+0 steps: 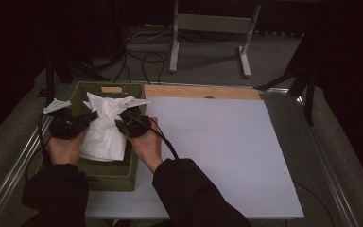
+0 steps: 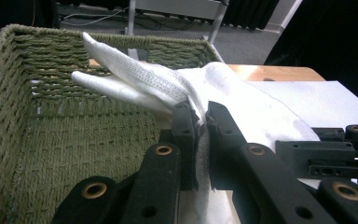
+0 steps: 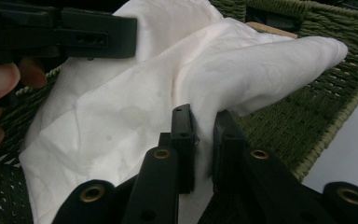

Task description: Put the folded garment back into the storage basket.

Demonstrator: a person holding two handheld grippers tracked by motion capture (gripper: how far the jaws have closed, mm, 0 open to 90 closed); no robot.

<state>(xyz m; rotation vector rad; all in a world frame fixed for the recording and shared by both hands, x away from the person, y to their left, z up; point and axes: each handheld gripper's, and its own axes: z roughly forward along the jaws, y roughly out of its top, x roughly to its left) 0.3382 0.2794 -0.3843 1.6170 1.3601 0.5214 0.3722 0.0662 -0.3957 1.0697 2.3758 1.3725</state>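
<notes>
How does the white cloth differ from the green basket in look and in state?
The white cloth is soft, crumpled and smooth; the green basket is stiff, box-shaped and coarsely woven. The cloth is pinched by the left gripper and right gripper; the basket sits ungripped on the table. The cloth rises above the basket's rim.

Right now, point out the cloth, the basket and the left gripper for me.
cloth [image 1: 105, 137], high view, on its lower flat part.
basket [image 1: 109, 176], high view, on its near wall.
left gripper [image 2: 201, 122], left gripper view, between its jaw tips, shut on the cloth.
</notes>
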